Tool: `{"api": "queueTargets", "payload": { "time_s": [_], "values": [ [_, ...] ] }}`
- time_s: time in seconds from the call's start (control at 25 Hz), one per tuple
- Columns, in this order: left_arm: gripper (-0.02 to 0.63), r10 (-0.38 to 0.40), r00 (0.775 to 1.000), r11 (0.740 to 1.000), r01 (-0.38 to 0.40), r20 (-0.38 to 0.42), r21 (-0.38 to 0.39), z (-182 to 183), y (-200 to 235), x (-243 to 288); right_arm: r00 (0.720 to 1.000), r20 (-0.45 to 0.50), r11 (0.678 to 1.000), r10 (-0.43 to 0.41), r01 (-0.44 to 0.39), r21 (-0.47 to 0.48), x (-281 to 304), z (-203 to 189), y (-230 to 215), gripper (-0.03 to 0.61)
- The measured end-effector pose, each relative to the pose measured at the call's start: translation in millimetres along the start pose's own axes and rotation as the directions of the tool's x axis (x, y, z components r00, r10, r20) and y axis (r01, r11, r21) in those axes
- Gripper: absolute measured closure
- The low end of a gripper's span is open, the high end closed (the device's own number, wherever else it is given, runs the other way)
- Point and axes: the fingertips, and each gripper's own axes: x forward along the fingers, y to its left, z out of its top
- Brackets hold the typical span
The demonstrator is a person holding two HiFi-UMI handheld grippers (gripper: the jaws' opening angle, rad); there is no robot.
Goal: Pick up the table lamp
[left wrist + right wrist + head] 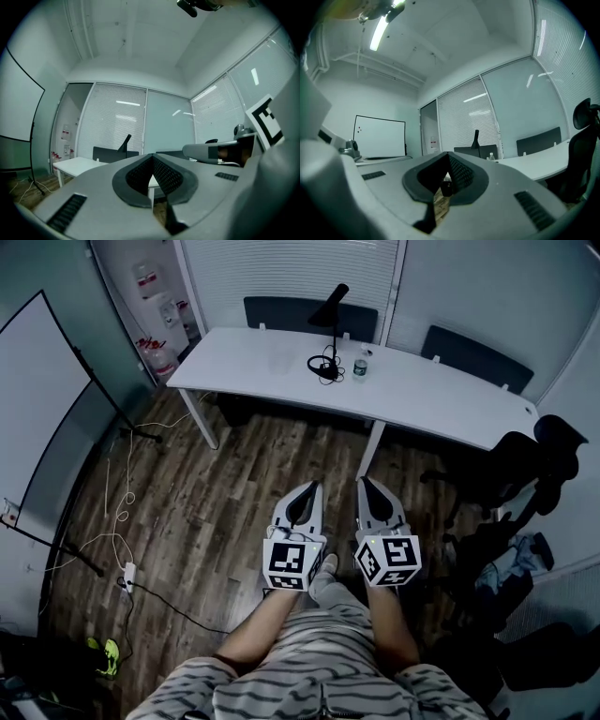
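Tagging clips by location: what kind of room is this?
Probably a small office or meeting room: a long white desk with a black table lamp on it, a whiteboard on a stand, a black office chair, and window blinds behind.
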Motion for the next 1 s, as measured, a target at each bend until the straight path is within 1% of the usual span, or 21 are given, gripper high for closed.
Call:
{"api": "queueTargets", "payload": {
  "time_s": [0.16,0.32,0.52,0.68,1.0],
  "values": [
    [0.611,0.009,1.0,1.0,-0.009,-0.011,-0.003,4.6,20.9,53.1,1.0,-0.002,1.0,0.02,-0.02,0.005,50.3,5.3,-22.0,0.569],
    [0.611,-0.005,1.0,1.0,0.005,-0.011,-0.03,9.0,38.3,104.5,0.999,-0.001,0.999,0.036,-0.036,-0.005,101.7,14.6,-44.4,0.569],
    [0.611,0.01,1.0,1.0,-0.011,-0.015,-0.022,11.6,65.3,160.4,0.999,-0.014,0.999,0.037,-0.037,-0.004,156.7,11.2,-69.7,0.569],
    [0.611,0.005,1.0,1.0,-0.006,-0.022,-0.017,11.1,79.5,208.0,0.999,-0.022,0.999,0.033,-0.033,0.002,197.4,11.7,-95.8,0.569],
    [0.611,0.006,1.0,0.999,-0.007,-0.027,-0.033,19.1,96.8,267.7,0.999,-0.048,1.0,0.011,-0.01,0.025,250.6,12.3,-130.7,0.569]
  ]
}}
